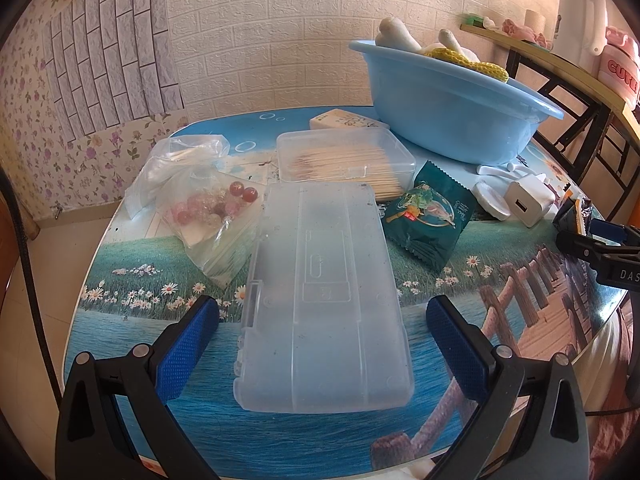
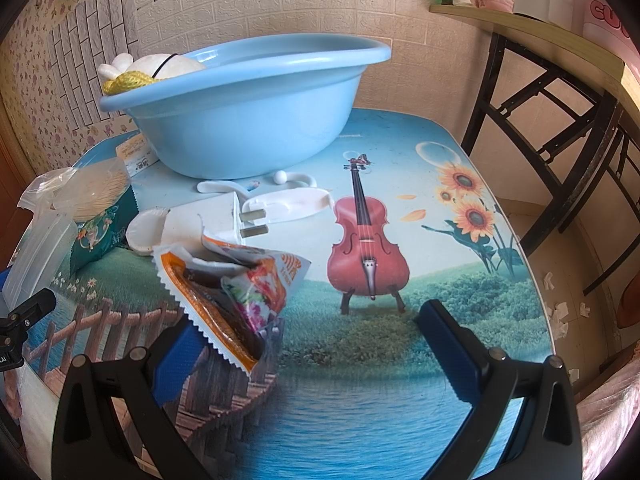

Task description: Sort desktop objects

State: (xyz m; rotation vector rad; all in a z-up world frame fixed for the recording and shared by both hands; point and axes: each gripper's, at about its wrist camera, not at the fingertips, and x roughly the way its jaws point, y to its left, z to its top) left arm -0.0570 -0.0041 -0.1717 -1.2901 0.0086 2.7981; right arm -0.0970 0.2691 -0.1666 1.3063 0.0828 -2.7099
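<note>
On the printed table (image 2: 460, 280) a blue basin (image 2: 248, 120) sits at the back, with a frosted case (image 1: 324, 300) lying flat near the front edge. The left gripper (image 1: 322, 316) has its fingers spread wide either side of the case, not touching it. The right gripper (image 2: 312, 340) is also wide, an orange snack packet (image 2: 236, 288) against its left finger, the charger (image 2: 212, 224) just behind.

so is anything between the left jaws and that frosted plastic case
Nothing visible. The left gripper is open, and the frosted plastic case lies flat on the table directly between its jaws, with gaps on both sides.
</note>
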